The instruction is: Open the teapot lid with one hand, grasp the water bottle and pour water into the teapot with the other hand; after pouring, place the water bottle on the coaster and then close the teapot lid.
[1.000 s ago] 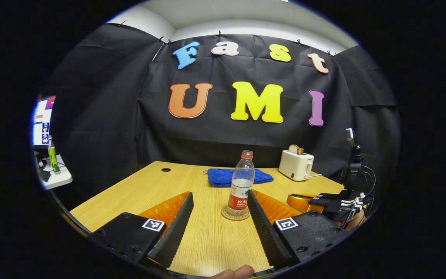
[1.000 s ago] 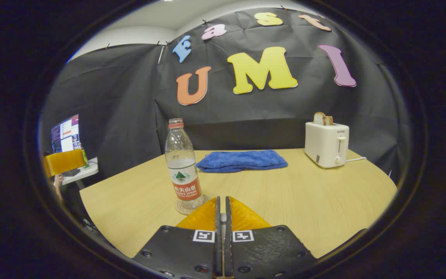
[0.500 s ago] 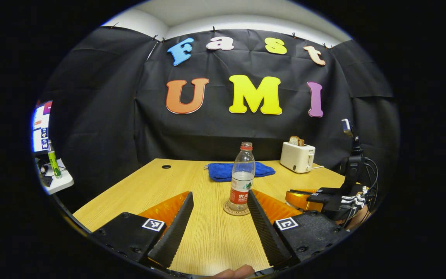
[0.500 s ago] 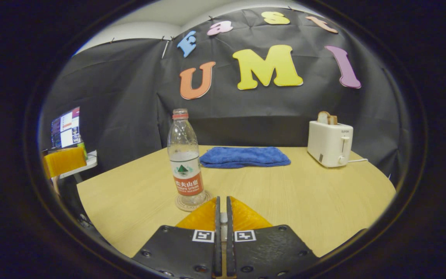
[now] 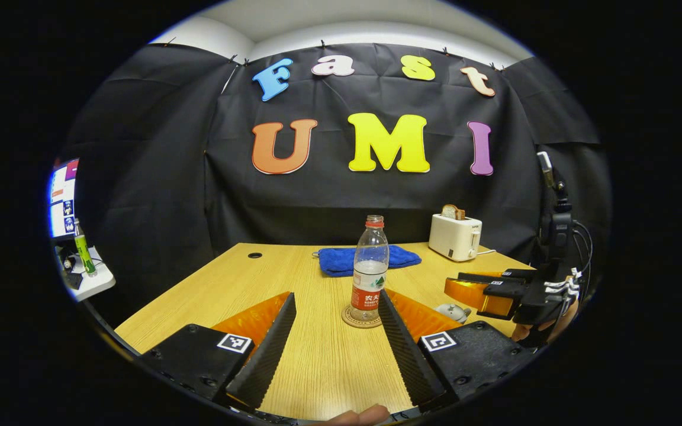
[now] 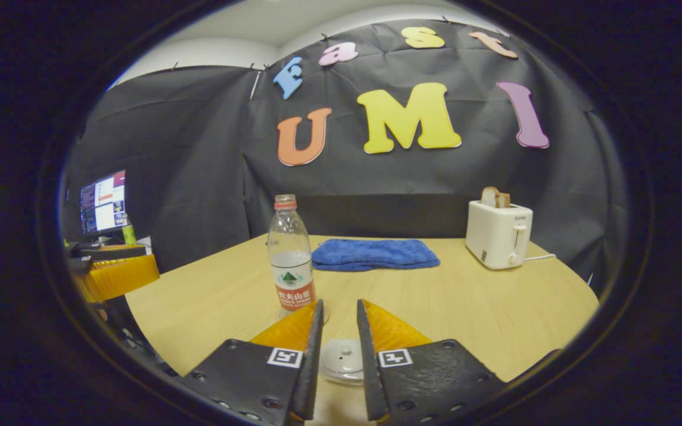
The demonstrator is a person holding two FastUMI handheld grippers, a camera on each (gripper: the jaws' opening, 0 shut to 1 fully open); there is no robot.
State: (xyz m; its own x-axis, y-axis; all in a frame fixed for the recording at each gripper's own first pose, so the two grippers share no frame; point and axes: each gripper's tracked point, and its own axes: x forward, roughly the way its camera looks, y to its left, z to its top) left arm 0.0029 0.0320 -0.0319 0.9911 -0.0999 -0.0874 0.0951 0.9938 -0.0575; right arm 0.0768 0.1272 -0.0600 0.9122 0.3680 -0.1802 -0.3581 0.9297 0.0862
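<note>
The teapot (image 6: 343, 362) sits low on the table (image 6: 471, 307) between the right gripper (image 6: 338, 316)'s fingers, mostly hidden: its white lid (image 6: 341, 358) with a small knob shows in the gap, the body cut off below. In the left gripper view the teapot (image 5: 452, 311) peeks out beside that gripper (image 5: 465, 287), partly covered by the left finger's base. The right jaws stand slightly parted and grip nothing. The left gripper (image 5: 336, 307) hangs wide open, the bottle (image 5: 369, 269) upright on its coaster (image 5: 360, 318) just ahead between the fingertips, untouched. A blue towel (image 5: 368, 260) lies behind the bottle, a toaster (image 5: 454, 236) farther right. The coaster is mostly hidden in the right gripper view.
</note>
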